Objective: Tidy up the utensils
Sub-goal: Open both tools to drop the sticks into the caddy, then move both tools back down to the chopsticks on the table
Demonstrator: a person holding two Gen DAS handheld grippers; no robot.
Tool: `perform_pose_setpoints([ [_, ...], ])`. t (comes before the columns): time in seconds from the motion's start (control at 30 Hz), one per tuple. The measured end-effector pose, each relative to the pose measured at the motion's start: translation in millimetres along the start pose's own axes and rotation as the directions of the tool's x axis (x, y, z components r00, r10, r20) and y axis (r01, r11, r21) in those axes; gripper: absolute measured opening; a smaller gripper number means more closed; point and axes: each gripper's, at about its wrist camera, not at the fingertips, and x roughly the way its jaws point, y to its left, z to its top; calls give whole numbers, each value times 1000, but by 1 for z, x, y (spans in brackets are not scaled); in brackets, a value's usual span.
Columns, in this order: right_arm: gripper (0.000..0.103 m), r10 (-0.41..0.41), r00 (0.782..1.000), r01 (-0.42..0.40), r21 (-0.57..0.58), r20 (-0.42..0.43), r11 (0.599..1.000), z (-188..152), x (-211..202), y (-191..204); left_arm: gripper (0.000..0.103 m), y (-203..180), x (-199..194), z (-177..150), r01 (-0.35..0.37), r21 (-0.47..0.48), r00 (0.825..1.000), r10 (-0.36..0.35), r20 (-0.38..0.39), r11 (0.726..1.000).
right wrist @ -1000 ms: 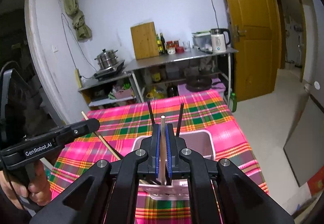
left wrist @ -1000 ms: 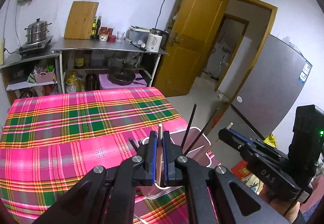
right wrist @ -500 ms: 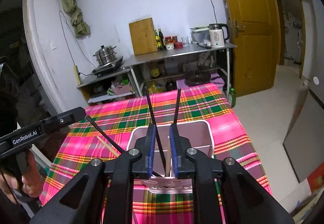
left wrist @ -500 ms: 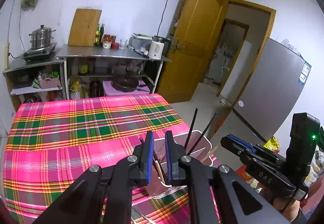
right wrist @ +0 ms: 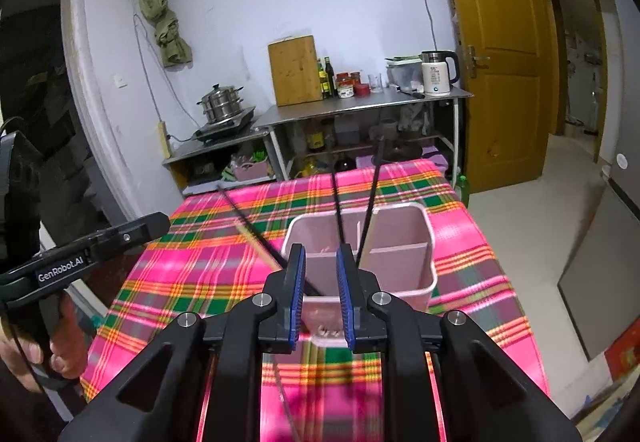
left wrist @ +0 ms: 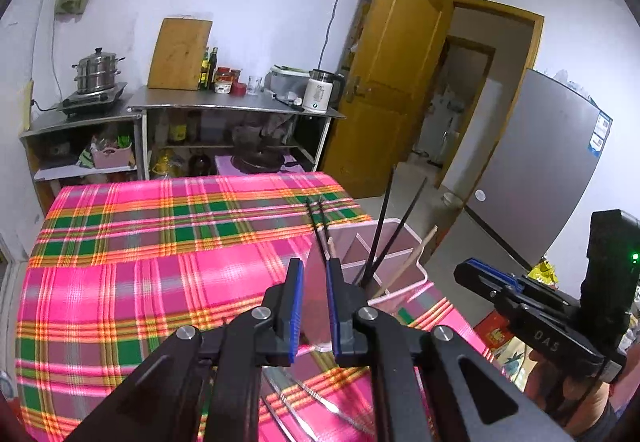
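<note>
A pink divided utensil holder (right wrist: 424, 242) stands on the plaid tablecloth (right wrist: 200, 262); it also shows in the left wrist view (left wrist: 400, 242). Black chopsticks (right wrist: 336, 202) and a wooden chopstick (left wrist: 416, 254) stand in it. My left gripper (left wrist: 314, 274) is open and empty, just in front of the holder. My right gripper (right wrist: 320, 266) is open and empty, above the holder's near edge. Metal utensils (left wrist: 320, 402) lie on the cloth below the left gripper.
A steel shelf (right wrist: 360, 106) with a kettle (right wrist: 436, 74), a cutting board (right wrist: 294, 70) and a pot (right wrist: 220, 106) stands behind the table. A yellow door (right wrist: 496, 54) and a grey fridge (left wrist: 532, 170) are to the right. The table edge is beside the holder.
Both grippers have opened and let go of the chopsticks they held, which now stand in the holder. Both grippers have pulled back a little.
</note>
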Motion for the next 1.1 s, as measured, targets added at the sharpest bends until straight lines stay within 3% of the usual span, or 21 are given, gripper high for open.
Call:
perform_pose_setpoints([
  [0.53, 16, 27, 997, -30, -46, -77, 998, -57, -4, 23, 11, 22, -13, -78, -58, -19, 995, 56, -85, 998],
  [1.1, 16, 77, 982, -93, -86, -172, 992, -88, 15, 41, 13, 60, 3, -126, -112, -107, 976, 89, -198, 988],
])
